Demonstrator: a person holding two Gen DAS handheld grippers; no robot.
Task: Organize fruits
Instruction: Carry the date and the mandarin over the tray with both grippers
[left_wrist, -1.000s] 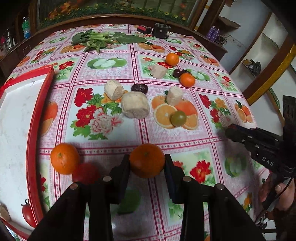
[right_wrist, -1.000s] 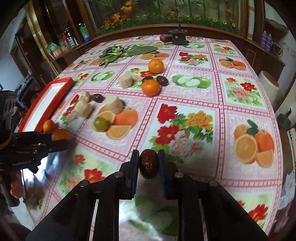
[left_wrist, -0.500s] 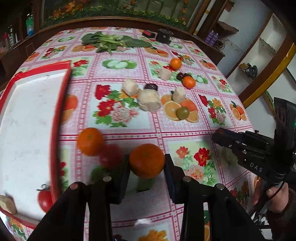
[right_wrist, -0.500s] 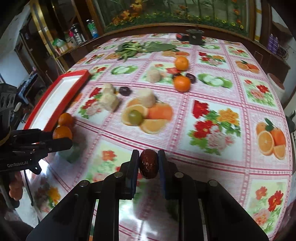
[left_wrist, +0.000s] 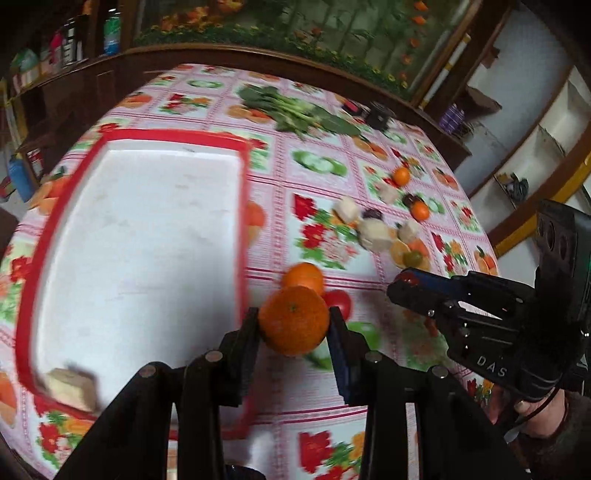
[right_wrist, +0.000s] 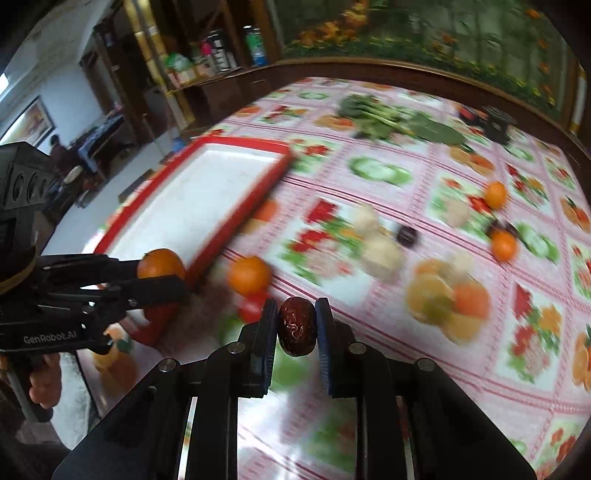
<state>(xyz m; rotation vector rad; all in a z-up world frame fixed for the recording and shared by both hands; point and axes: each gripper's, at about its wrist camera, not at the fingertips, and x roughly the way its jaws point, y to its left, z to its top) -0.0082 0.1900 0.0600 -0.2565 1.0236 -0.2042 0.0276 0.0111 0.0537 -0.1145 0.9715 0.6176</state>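
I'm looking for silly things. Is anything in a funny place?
Yes: a pale beige chunk sits alone in the near corner of the red-rimmed white tray, though it doesn't look like fruit. It's blurry.

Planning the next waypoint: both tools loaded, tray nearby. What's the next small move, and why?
Probably carry the left tool a little further over the red-rimmed tray before opening. It grips an orange that hangs just outside the tray's rim, above the tablecloth. The right tool holds a dark date, further from the tray, so it can follow.
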